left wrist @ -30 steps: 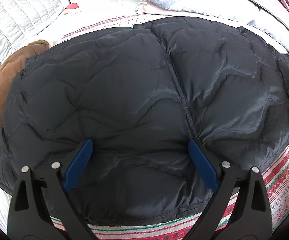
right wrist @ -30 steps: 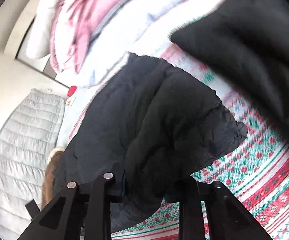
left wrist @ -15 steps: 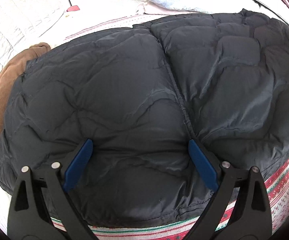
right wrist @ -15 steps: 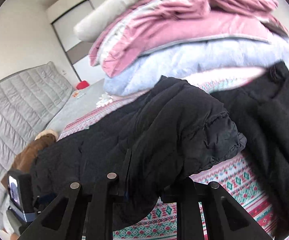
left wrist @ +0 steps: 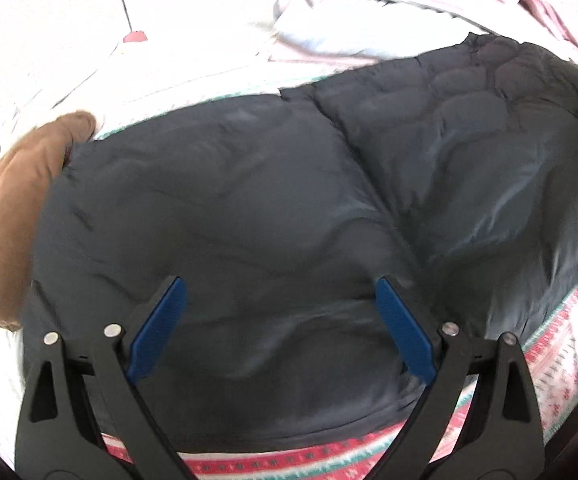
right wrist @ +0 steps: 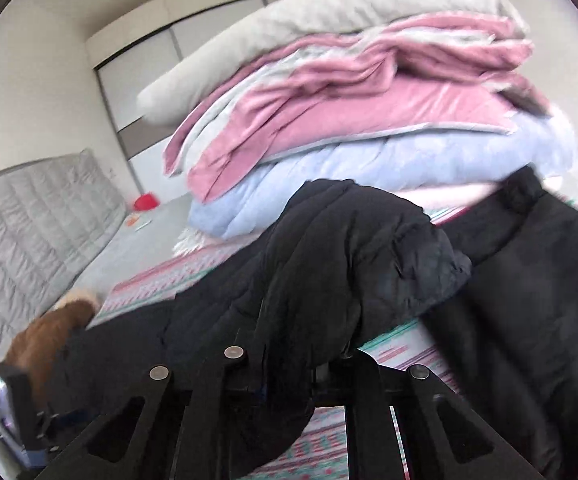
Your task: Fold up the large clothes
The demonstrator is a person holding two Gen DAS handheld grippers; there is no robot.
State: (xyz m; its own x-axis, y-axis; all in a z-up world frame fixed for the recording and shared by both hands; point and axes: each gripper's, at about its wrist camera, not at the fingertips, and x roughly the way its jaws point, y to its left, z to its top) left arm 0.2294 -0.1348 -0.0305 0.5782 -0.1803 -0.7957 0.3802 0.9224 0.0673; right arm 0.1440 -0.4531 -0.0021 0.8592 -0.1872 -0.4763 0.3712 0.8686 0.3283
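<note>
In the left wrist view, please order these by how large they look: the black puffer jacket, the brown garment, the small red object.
1. black puffer jacket, which fills most of the view
2. brown garment
3. small red object; it lies farthest away, so its true size is unsure

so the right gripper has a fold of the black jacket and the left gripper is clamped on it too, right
Not quite. In the left wrist view the left gripper is open over the black jacket, gripping nothing. The right gripper does have a fold of it.
</note>
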